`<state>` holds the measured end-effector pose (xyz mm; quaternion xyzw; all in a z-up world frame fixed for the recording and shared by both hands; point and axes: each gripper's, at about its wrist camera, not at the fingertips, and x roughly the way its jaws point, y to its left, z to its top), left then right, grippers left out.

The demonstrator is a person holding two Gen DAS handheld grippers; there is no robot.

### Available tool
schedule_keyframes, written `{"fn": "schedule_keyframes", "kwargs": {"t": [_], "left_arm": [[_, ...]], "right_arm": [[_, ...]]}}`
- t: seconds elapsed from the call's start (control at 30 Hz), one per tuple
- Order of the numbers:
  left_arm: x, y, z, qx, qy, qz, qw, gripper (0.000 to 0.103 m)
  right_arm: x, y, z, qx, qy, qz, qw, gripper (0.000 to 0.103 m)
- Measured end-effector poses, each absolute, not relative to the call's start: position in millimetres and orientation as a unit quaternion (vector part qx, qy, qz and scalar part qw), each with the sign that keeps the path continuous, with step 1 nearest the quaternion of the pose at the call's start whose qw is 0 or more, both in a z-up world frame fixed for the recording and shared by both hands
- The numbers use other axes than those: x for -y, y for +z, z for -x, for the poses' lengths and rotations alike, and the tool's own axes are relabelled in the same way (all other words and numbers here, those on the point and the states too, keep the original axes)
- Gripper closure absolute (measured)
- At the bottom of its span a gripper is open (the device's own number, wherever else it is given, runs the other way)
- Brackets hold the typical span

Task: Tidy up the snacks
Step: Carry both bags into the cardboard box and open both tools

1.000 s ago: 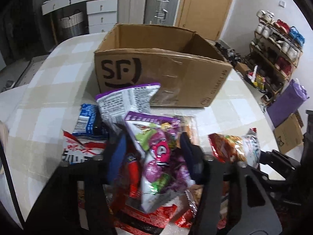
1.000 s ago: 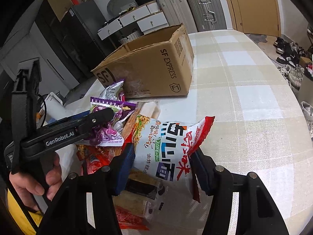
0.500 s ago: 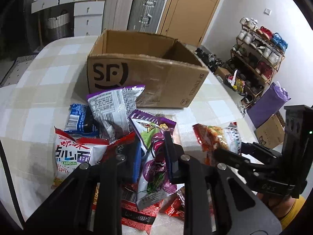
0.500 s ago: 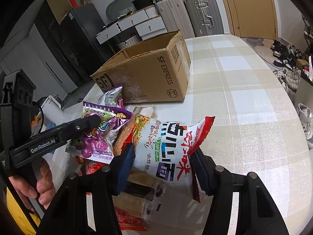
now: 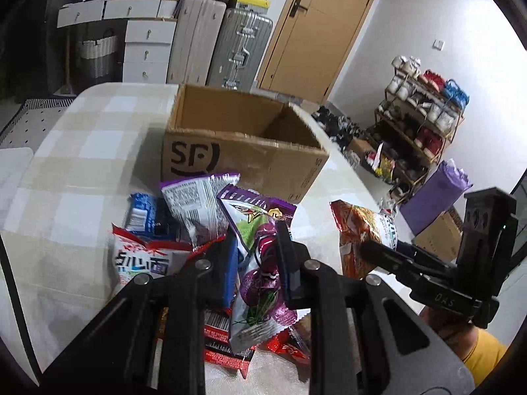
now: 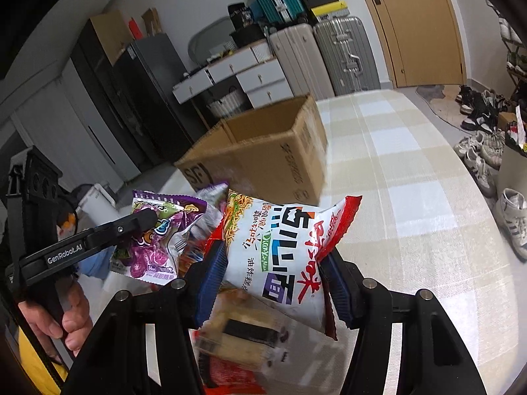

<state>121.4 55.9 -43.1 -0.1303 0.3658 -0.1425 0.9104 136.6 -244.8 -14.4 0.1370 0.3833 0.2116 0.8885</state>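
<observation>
An open SF cardboard box [image 5: 243, 154] stands on the checked table; it also shows in the right wrist view [image 6: 263, 154]. My left gripper [image 5: 257, 263] is shut on a purple grape candy bag [image 5: 260, 263] and holds it above the snack pile; the bag also shows in the right wrist view [image 6: 158, 240]. My right gripper [image 6: 273, 276] is shut on a white and red noodle packet [image 6: 283, 250], lifted off the table, seen in the left wrist view too [image 5: 362, 233].
Loose snacks lie before the box: a silver-purple bag [image 5: 194, 204], a blue packet [image 5: 145, 214], another noodle packet [image 5: 145, 260], red packets [image 5: 227, 339]. A brown biscuit pack [image 6: 243, 335] lies under my right gripper. Suitcases [image 5: 217, 42] and a shoe rack [image 5: 418, 125] stand beyond the table.
My left gripper closed on the grape candy bag and lifted it. My right gripper raised the noodle packet; both moved up and nearer to the box.
</observation>
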Motion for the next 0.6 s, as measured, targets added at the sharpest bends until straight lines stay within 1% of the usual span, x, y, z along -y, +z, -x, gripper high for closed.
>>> {"fn": "schedule_keyframes", "kwargs": {"t": [0.23, 0.6], "left_arm": [[-87, -4, -111, -0.349, -0.146, 0.162, 0.911, 0.085], [-116, 64, -151, -0.322, -0.133, 0.155, 0.925, 0.085]], "right_arm": [[235, 27, -128, -0.333, 0.233, -0.151, 0.901, 0.044], [202, 78, -175, -0.327, 0.250, -0.132, 0.902, 0.044]]}}
